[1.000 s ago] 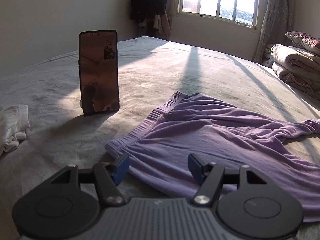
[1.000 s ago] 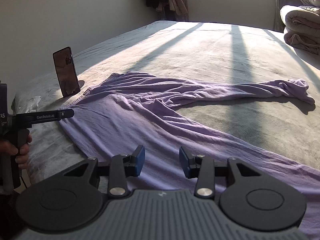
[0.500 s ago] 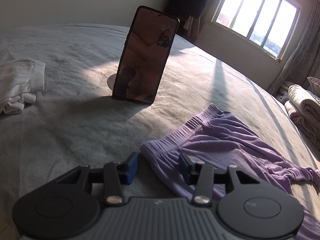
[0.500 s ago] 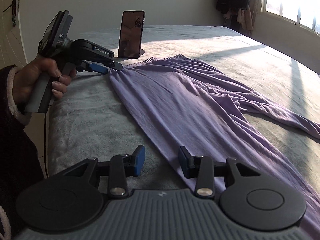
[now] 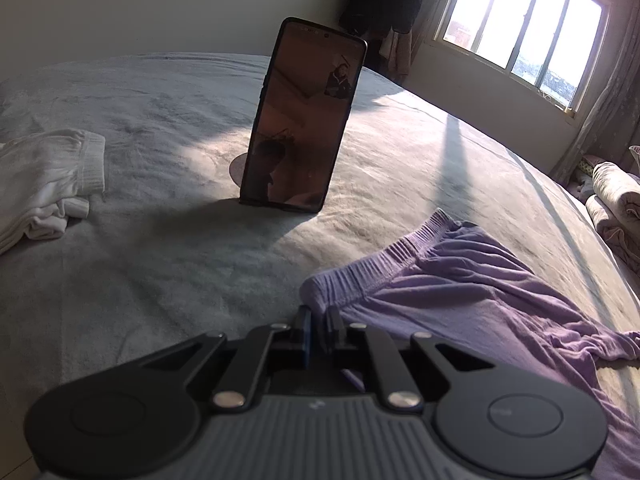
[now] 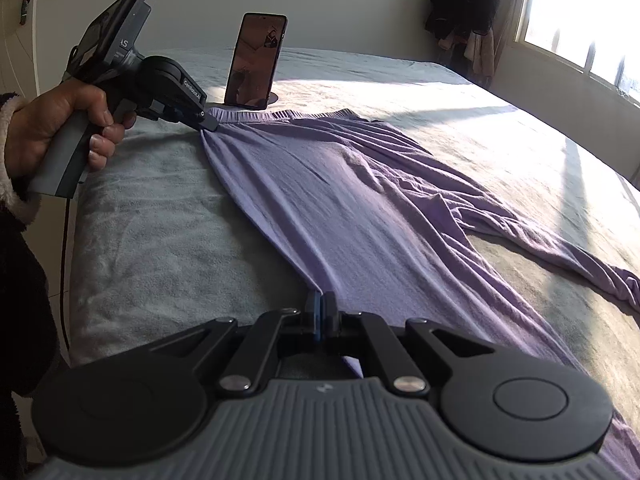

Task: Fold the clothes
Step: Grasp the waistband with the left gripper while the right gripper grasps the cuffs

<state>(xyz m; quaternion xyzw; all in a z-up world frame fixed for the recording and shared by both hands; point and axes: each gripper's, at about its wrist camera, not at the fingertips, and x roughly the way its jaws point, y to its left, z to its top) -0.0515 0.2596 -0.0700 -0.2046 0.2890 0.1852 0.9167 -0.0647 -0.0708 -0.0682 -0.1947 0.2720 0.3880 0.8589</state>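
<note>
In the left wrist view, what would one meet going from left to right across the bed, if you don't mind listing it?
White garment → phone → purple trousers → folded bedding.

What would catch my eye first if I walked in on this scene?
Probably the purple trousers spread across the grey bed, pinched at the waistband corner by the left gripper and along the near side edge by the right gripper. Next, a dark phone standing upright on the bed just beyond the waistband.
</note>
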